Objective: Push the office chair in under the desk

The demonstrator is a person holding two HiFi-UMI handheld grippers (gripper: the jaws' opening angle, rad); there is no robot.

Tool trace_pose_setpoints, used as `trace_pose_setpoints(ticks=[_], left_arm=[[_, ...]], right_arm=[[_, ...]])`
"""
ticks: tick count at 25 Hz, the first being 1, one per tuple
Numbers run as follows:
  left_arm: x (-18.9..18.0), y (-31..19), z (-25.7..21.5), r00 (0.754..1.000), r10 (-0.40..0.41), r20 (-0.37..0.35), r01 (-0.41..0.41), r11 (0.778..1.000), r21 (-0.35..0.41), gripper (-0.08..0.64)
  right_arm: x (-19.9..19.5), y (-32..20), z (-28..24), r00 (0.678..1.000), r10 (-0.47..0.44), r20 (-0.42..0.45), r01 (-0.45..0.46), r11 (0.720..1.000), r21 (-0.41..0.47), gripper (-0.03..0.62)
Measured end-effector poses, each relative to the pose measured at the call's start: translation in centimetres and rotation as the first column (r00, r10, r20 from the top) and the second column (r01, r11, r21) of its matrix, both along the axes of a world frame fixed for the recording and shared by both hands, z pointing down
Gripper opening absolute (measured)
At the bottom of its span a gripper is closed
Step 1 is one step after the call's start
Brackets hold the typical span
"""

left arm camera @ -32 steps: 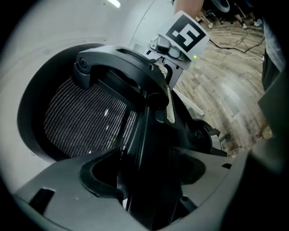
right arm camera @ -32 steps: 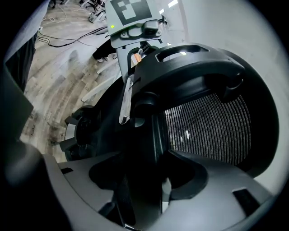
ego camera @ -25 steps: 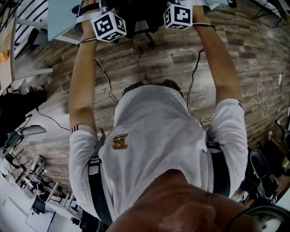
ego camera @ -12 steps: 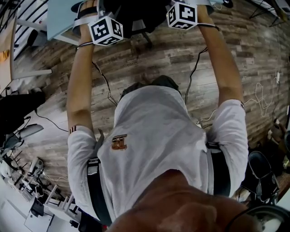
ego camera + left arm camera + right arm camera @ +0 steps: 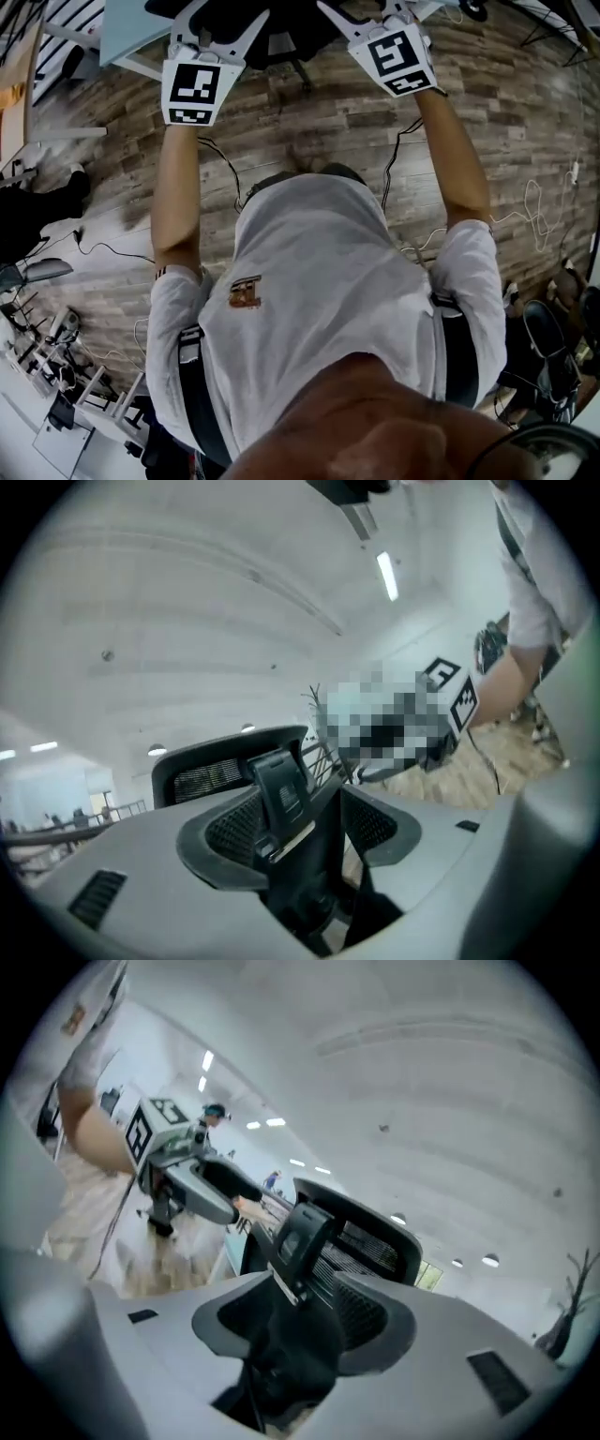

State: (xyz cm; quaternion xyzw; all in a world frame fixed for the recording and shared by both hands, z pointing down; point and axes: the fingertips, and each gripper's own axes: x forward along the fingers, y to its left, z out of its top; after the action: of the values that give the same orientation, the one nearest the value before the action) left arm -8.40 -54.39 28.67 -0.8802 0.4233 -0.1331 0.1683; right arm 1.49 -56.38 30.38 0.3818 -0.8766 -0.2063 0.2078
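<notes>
Nearest in the head view is the person's white shirt [image 5: 319, 309], with dark straps [image 5: 192, 394] down both sides; both bare arms reach straight forward over the wood-plank floor [image 5: 506, 103], where thin cables [image 5: 398, 159] trail.

The left gripper [image 5: 217, 19] is held out at the end of the left arm, its marker cube [image 5: 195, 91] facing up; its pale jaws fork wide apart from the cube. In the left gripper view the left gripper [image 5: 309, 874] is tilted up towards the ceiling; its grey jaws stand well apart and clamp nothing, with the black back of the office chair [image 5: 225, 761] standing in the gap. Whether the jaws touch it cannot be told.

The right gripper [image 5: 366, 14] is level with it, its cube [image 5: 398, 58] turned aslant; its jaws are spread just as wide. In the right gripper view the right gripper [image 5: 291, 1354] shows the same: jaws parted and closed on nothing, with the chair's headrest bracket [image 5: 302, 1237] and mesh headrest [image 5: 370, 1237] rising between them.

The office chair [image 5: 281, 42] sits just beyond both grippers, between them, at the top edge of the head view; one leg of its base [image 5: 305, 80] shows on the floor. The light-blue desk [image 5: 127, 33] lies just left of it; how far the chair reaches under the desk cannot be told.
</notes>
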Motion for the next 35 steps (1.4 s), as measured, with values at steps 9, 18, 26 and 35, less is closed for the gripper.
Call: trace_pose_setpoints(ticks=[9,18,26,35], left_arm=[[2.1,6.1,-3.0,0.934,0.001,-0.357,-0.011,1.0,-0.026,0.116],[1.7,7.4,-3.2,0.898,-0.036,-0.439,0.018,0.999,-0.045,0.02],[2.2,7.3,-2.3,0.908,-0.012,-0.419,-0.014,0.998,-0.061,0.02],[2.6,7.4,-1.6,0.908,0.021,-0.418,-0.053,0.996,-0.065,0.02]], right_arm=[[-0.6,7.3,-3.3,0.89,-0.115,0.441,0.161,0.985,-0.067,0.064],[-2.0,9.2,-3.7,0.793,-0.17,0.585,0.267,0.96,-0.084,0.037],[-2.7,9.4,-3.4,0.787,-0.162,0.595,0.265,0.96,-0.09,0.035],[-2.8,9.8,-2.7,0.799,-0.145,0.583,0.253,0.961,-0.108,0.035]])
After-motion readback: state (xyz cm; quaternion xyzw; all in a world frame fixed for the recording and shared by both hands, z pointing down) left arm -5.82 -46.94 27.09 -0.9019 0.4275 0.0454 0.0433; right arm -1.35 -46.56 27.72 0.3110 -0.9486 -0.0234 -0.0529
